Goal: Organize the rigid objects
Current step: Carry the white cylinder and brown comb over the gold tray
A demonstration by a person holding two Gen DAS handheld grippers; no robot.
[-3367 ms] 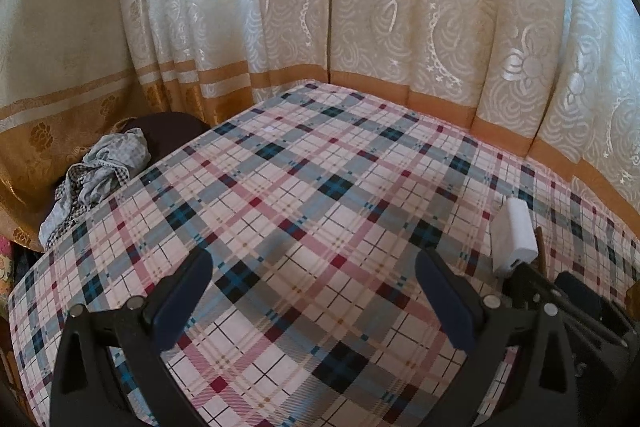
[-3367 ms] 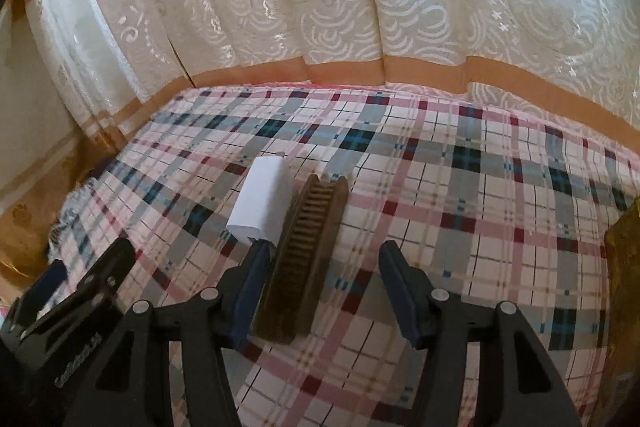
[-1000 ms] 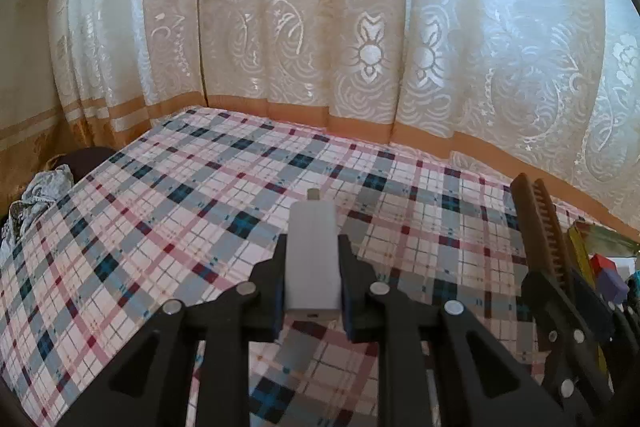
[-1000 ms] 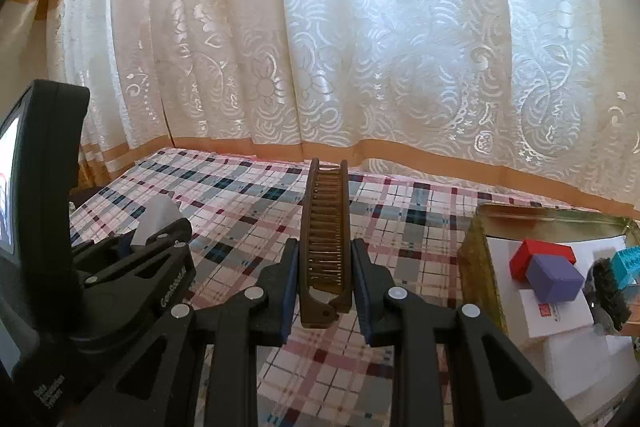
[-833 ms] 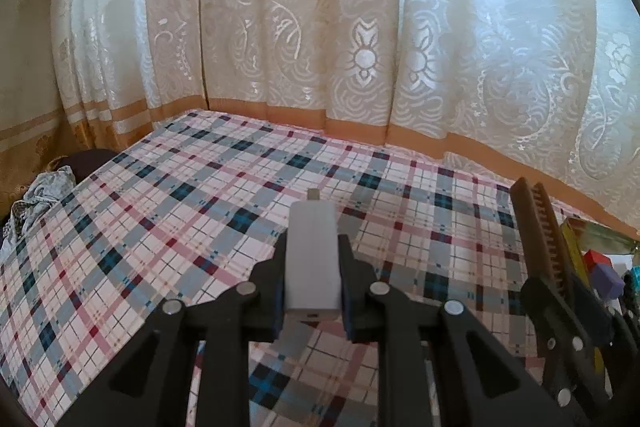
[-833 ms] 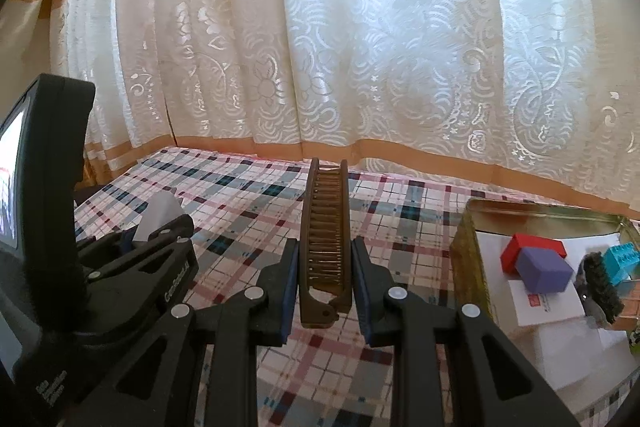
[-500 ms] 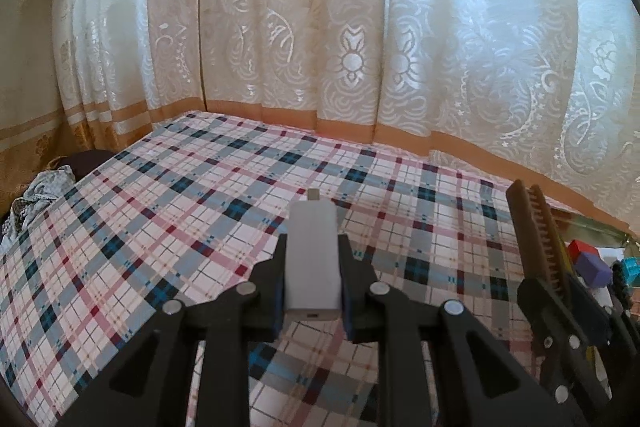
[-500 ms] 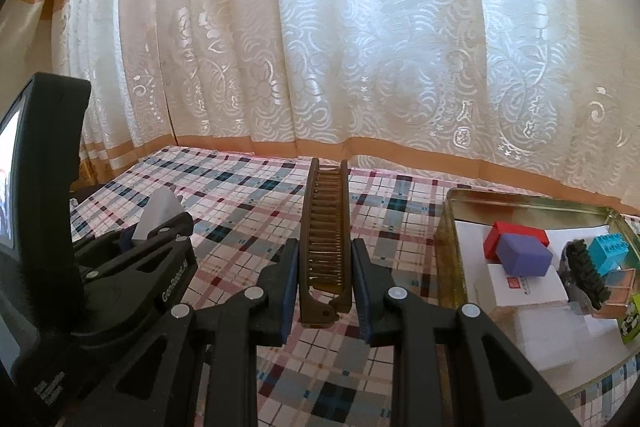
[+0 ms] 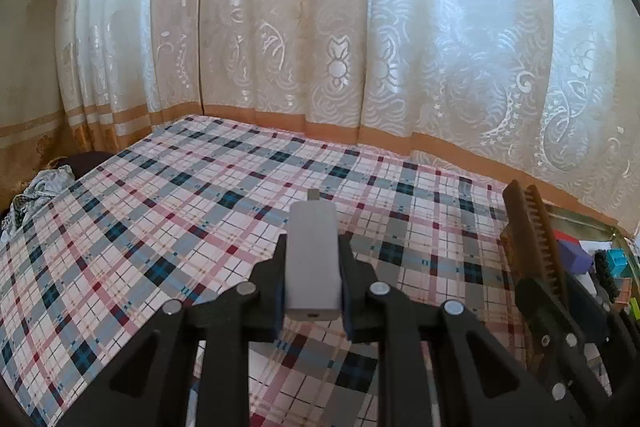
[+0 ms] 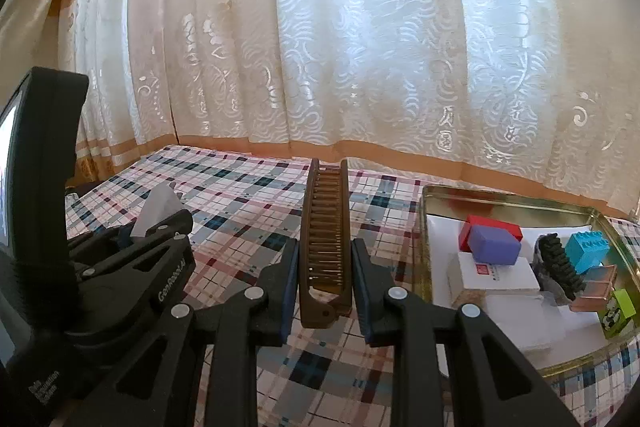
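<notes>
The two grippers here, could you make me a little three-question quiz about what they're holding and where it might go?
1. True or false: the left gripper is shut on a white adapter.
2. The right gripper holds: A) a spoon, B) a brown folding comb, C) a pen.
3. Fill in: the gold tin tray lies to the ___ of the comb in the right wrist view.

Key: 1 true; 2 B; 3 right.
</notes>
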